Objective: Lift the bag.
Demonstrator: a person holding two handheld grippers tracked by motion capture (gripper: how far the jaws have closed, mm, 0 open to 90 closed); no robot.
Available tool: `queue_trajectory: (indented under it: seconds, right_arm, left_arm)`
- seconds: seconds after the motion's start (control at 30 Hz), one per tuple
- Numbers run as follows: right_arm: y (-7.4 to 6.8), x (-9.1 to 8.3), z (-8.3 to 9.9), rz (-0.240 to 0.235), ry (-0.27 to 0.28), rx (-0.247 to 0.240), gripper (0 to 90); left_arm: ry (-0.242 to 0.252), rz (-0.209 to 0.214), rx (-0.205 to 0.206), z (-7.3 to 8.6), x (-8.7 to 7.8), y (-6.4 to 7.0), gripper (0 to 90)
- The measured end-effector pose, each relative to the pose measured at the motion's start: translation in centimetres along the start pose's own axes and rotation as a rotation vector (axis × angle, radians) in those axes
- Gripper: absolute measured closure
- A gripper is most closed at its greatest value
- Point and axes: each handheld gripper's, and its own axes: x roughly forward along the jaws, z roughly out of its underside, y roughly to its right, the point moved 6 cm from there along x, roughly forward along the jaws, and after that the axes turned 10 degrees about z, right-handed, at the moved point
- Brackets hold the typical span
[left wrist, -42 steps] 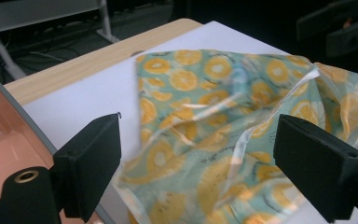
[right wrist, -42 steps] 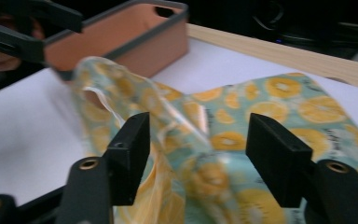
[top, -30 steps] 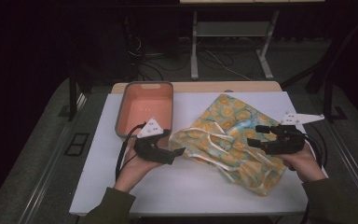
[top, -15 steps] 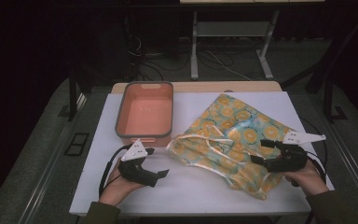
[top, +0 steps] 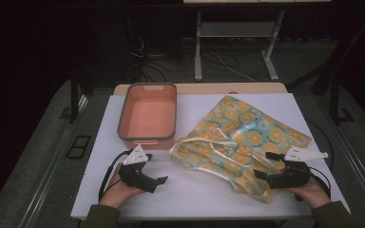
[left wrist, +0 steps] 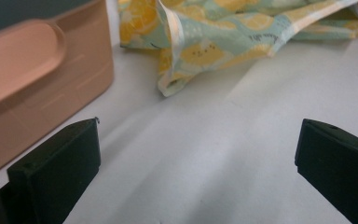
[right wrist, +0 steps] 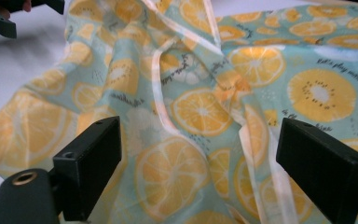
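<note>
High view | left tongs (top: 160,176) wide | right tongs (top: 268,165) wide | cloth (top: 247,137) crumpled, folds hidden

White tabletop (top: 204,194) w/ a wooden edge strip (top: 199,88) showing along its far side. Table sits on a grey floor (top: 38,156), prob. carpet or mat; a metal rail (top: 52,185) runs diagonally at left, another rail (top: 361,161) at right. Small dark double plate (top: 78,146) set in the floor left of the table. Behind: very dark room, walls not readable. Pale metal legs of a second table (top: 235,33) at back centre, loose cables (top: 171,61) strewn on the floor around them. Dark stand legs (top: 335,90) at right. Light falls mainly on the tabletop.
</note>
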Motion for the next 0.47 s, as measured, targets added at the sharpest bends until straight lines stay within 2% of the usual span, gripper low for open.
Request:
queue_trajectory:
  seconds: [0.17,0.47]
  right_arm:
    - [-0.1,0.19,0.23,0.007,-0.01,-0.01,13.8]
    - [-0.09,0.23,0.18,0.005,-0.007,-0.01,13.8]
  left_arm:
    - [-0.018,0.013,-0.006,0.25,0.23,0.01,0.0]
    - [-0.002,0.018,-0.009,0.03,0.07,0.03,0.0]
